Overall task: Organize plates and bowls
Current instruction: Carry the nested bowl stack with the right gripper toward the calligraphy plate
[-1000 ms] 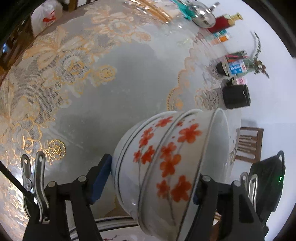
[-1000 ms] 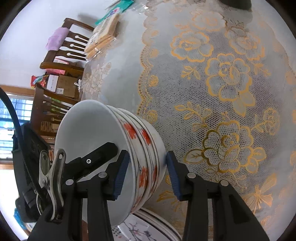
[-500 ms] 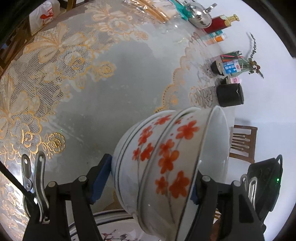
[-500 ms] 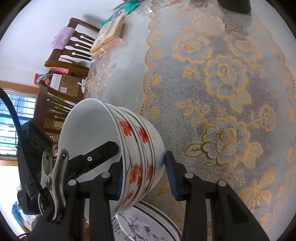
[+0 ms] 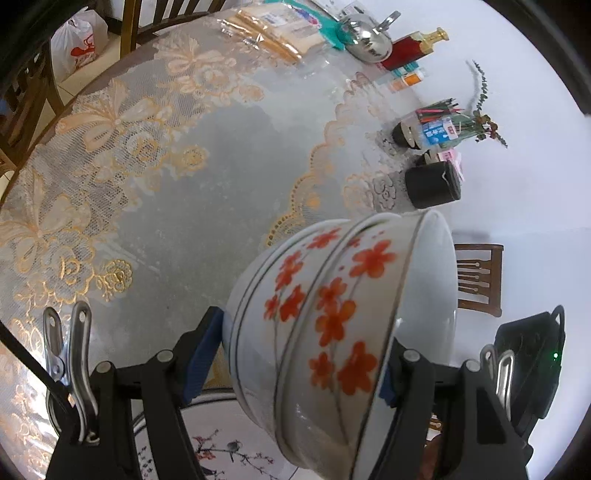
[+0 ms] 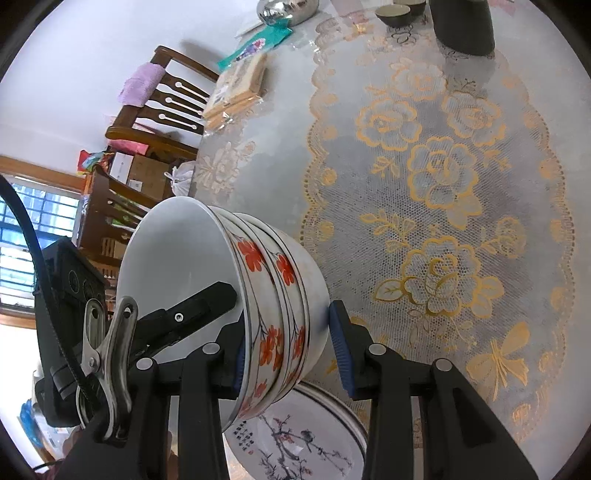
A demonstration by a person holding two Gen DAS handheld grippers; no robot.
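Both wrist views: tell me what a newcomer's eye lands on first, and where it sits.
The nested stack of white bowls with orange-red blossoms fills the lower centre of both views, tipped on its side, with the left gripper and right gripper each spanning it from base to rim. Just below lies a painted plate with a branch-and-bird design. Behind, the gold-flowered lace tablecloth spreads across the table.

A lace tablecloth (image 5: 140, 177) with gold flowers spreads ahead of the tool. Far ahead lie wrapped packets (image 5: 266, 33) and a steel kettle (image 5: 365, 40); to the right ahead stands a black cup (image 5: 432, 184). A wooden chair (image 6: 166, 107) stands beyond the table's edge, left of the other tool.
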